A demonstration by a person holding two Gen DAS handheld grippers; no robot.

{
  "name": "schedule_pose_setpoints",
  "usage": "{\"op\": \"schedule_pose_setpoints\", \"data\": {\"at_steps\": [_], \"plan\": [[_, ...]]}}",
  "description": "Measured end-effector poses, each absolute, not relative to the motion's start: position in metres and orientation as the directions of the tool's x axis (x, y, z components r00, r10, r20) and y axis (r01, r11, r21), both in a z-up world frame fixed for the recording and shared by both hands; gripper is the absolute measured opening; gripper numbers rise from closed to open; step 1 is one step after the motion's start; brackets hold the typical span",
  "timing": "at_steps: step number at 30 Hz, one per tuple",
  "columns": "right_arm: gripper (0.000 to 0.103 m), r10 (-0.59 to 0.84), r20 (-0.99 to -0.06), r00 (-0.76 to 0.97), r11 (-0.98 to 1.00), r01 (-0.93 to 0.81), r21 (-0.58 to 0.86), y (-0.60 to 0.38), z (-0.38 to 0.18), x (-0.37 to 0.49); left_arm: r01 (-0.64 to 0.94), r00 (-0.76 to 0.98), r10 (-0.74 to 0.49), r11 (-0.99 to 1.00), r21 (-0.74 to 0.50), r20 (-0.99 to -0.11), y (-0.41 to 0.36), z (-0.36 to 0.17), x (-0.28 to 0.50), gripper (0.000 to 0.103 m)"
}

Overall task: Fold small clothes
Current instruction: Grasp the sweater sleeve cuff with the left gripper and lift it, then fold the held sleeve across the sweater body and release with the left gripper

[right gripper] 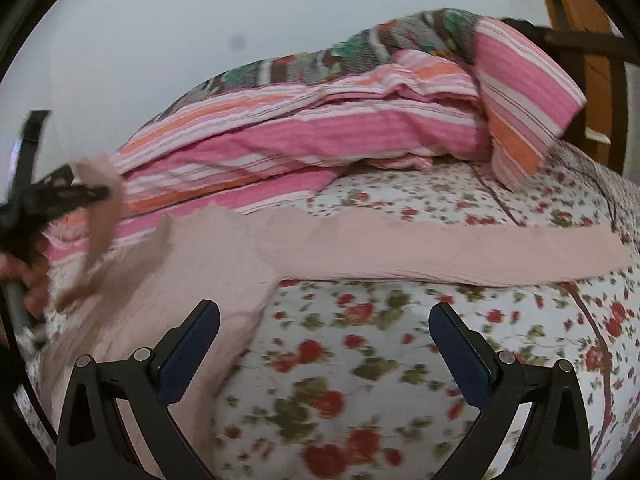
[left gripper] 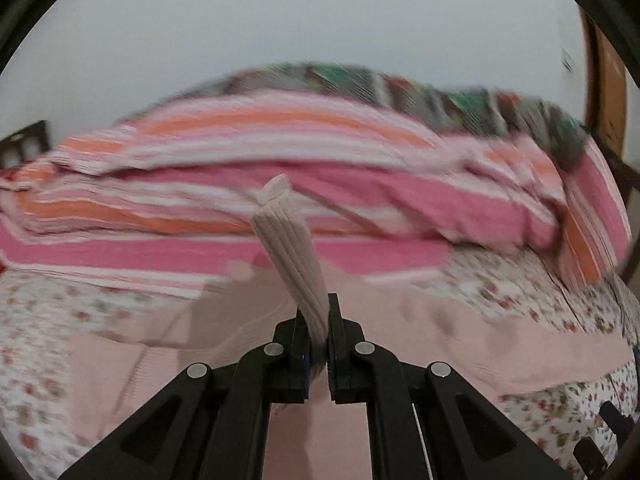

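Pale pink ribbed garment (right gripper: 224, 264) lies on the floral bed (right gripper: 360, 360), long strip running left-right toward the right edge, its ribbed cuff end clenched in the left tool (left gripper: 319, 334) and pointing up-away; right tool (right gripper: 324, 344) released, hovering just beside it.

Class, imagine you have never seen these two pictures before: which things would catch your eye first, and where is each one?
First, the left claw, shut on a pale ribbed cuff of the pink garment, which lies across the flowered bedsheet. Behind it, a heap of pink and orange striped bedding is piled toward the wall. The right claw hangs wide open over the sheet, holding nothing.
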State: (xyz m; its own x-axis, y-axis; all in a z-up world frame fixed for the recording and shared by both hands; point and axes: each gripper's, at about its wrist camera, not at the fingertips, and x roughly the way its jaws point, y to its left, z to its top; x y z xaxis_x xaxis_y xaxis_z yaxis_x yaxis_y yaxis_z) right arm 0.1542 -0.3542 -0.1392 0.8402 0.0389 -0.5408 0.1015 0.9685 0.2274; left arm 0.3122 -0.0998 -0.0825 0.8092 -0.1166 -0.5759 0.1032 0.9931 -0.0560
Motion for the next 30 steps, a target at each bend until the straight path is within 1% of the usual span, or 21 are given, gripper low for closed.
{"op": "schedule_pose_setpoints", "data": {"at_steps": [4, 6, 7, 8, 9, 10, 11, 12, 13, 14, 15, 16, 17, 18, 20, 22, 23, 26, 28, 30], "plan": [[0.102, 0.044, -0.536, 0.843, 0.962, 0.11, 0.251, -0.364, -0.136, 0.153, 0.191, 0.749, -0.189, 0.979, -0.066, -0.635, -0.153, -0.118, 0.31, 0.007], [0.102, 0.035, -0.533, 0.846, 0.964, 0.112, 0.241, -0.364, -0.135, 0.153, 0.226, 0.724, -0.209, 0.972, -0.061, -0.657, -0.168, -0.13, 0.307, 0.009], [0.102, 0.034, -0.532, 0.846, 0.964, 0.112, 0.241, -0.365, -0.136, 0.152, 0.247, 0.709, -0.229, 0.966, -0.07, -0.667, -0.172, -0.133, 0.305, 0.012], [0.102, 0.037, -0.535, 0.844, 0.962, 0.115, 0.247, -0.365, -0.137, 0.153, 0.27, 0.689, -0.257, 0.959, -0.089, -0.678, -0.172, -0.134, 0.303, 0.022], [0.102, 0.039, -0.536, 0.843, 0.96, 0.116, 0.253, -0.366, -0.137, 0.153, 0.282, 0.677, -0.276, 0.953, -0.106, -0.682, -0.169, -0.132, 0.301, 0.029], [0.102, 0.047, -0.539, 0.841, 0.957, 0.117, 0.265, -0.366, -0.139, 0.155, 0.282, 0.679, -0.28, 0.953, -0.111, -0.679, -0.166, -0.131, 0.299, 0.047], [0.102, 0.055, -0.54, 0.84, 0.955, 0.114, 0.275, -0.366, -0.14, 0.155, 0.274, 0.695, -0.276, 0.955, -0.11, -0.664, -0.16, -0.127, 0.294, 0.073], [0.102, 0.067, -0.542, 0.838, 0.953, 0.108, 0.284, -0.364, -0.14, 0.156, 0.26, 0.729, -0.261, 0.961, -0.097, -0.633, -0.148, -0.12, 0.282, 0.085], [0.101, 0.078, -0.541, 0.837, 0.952, 0.1, 0.291, -0.362, -0.14, 0.157, 0.251, 0.753, -0.253, 0.964, -0.091, -0.607, -0.143, -0.116, 0.279, 0.092], [0.099, 0.088, -0.539, 0.838, 0.951, 0.091, 0.297, -0.359, -0.139, 0.157, 0.244, 0.778, -0.253, 0.965, -0.095, -0.575, -0.128, -0.11, 0.269, 0.092], [0.097, 0.098, -0.536, 0.839, 0.949, 0.083, 0.305, -0.356, -0.139, 0.158, 0.24, 0.784, -0.254, 0.965, -0.101, -0.567, -0.116, -0.107, 0.265, 0.092], [0.094, 0.106, -0.534, 0.839, 0.947, 0.08, 0.312, -0.354, -0.139, 0.159, 0.228, 0.787, -0.246, 0.968, -0.104, -0.566, -0.102, -0.105, 0.262, 0.092], [0.088, 0.119, -0.536, 0.836, 0.943, 0.073, 0.323, -0.351, -0.14, 0.161, 0.203, 0.794, -0.225, 0.974, -0.104, -0.564, -0.083, -0.104, 0.256, 0.092], [0.084, 0.133, -0.541, 0.83, 0.941, 0.066, 0.333, -0.349, -0.141, 0.162, 0.178, 0.801, -0.204, 0.979, -0.102, -0.563, -0.068, -0.103, 0.254, 0.092], [0.07, 0.163, -0.55, 0.819, 0.934, 0.052, 0.354, -0.342, -0.142, 0.167, 0.115, 0.81, -0.155, 0.988, -0.105, -0.565, -0.03, -0.108, 0.249, 0.092], [0.063, 0.192, -0.561, 0.805, 0.931, 0.031, 0.363, -0.333, -0.143, 0.172, 0.051, 0.806, -0.114, 0.991, -0.124, -0.581, 0.014, -0.116, 0.244, 0.092], [0.061, 0.199, -0.566, 0.8, 0.934, 0.02, 0.357, -0.327, -0.144, 0.175, 0.012, 0.802, -0.092, 0.99, -0.137, -0.59, 0.038, -0.122, 0.241, 0.092], [0.061, 0.206, -0.578, 0.789, 0.942, 0.001, 0.337, -0.314, -0.141, 0.185, -0.06, 0.784, -0.055, 0.985, -0.164, -0.618, 0.09, -0.142, 0.237, 0.091], [0.06, 0.228, -0.591, 0.774, 0.942, -0.023, 0.334, -0.305, -0.137, 0.198, -0.089, 0.773, -0.052, 0.978, -0.19, -0.632, 0.115, -0.156, 0.236, 0.091], [0.056, 0.231, -0.611, 0.758, 0.949, -0.037, 0.313, -0.297, -0.134, 0.216, -0.098, 0.756, -0.077, 0.968, -0.229, -0.65, 0.132, -0.172, 0.238, 0.09]]}}
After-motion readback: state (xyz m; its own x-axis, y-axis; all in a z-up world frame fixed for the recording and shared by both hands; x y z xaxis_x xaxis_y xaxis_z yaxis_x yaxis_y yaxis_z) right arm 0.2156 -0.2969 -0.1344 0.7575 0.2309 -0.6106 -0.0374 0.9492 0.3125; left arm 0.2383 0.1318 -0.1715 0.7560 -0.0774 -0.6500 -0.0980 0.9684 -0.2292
